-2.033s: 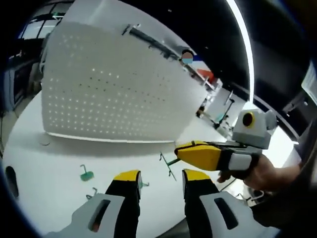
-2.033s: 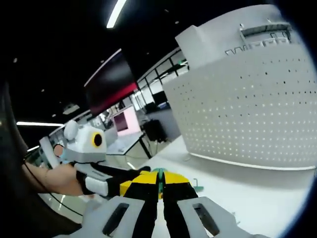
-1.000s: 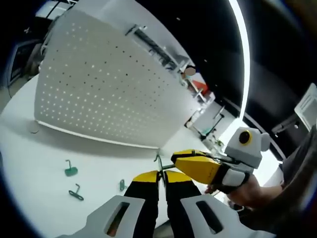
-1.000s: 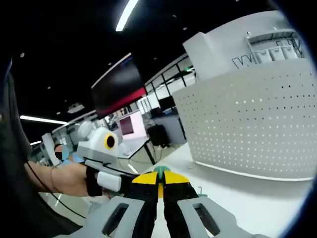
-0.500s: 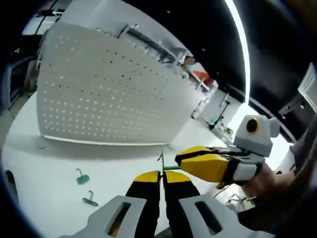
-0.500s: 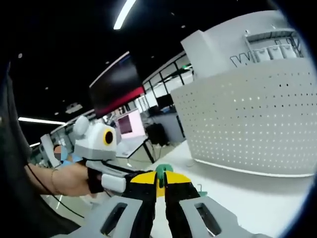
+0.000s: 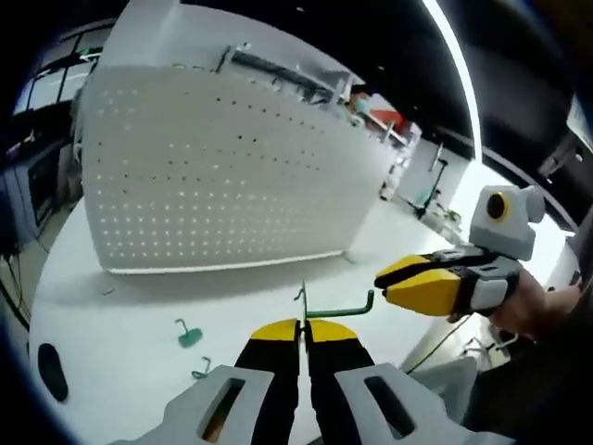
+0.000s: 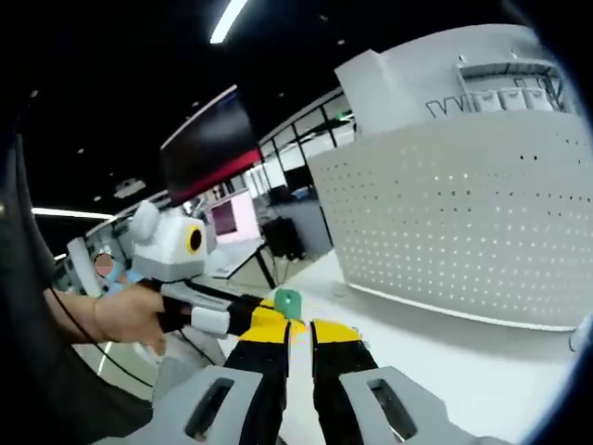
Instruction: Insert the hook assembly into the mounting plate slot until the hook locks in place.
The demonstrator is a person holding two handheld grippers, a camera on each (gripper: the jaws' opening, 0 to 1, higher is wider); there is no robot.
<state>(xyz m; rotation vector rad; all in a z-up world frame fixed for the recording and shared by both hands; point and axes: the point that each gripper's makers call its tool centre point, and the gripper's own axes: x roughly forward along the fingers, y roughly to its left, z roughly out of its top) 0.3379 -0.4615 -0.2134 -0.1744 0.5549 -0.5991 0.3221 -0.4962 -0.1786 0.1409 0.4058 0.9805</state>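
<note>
Low in the left gripper view, the left gripper [image 7: 301, 326] has its fingers clamped on a thin wire hook [image 7: 335, 307]. The hook's green arm reaches right toward the right gripper [image 7: 428, 283]. Two spare hooks [image 7: 191, 332] lie on the desk [image 7: 111, 324]. The pegboard [image 7: 222, 167] stands well behind, so nothing is in it yet.

Low in the right gripper view, the right gripper [image 8: 301, 331] has fingers slightly apart, holding nothing. A green piece [image 8: 288, 301] sits just above them.
</note>
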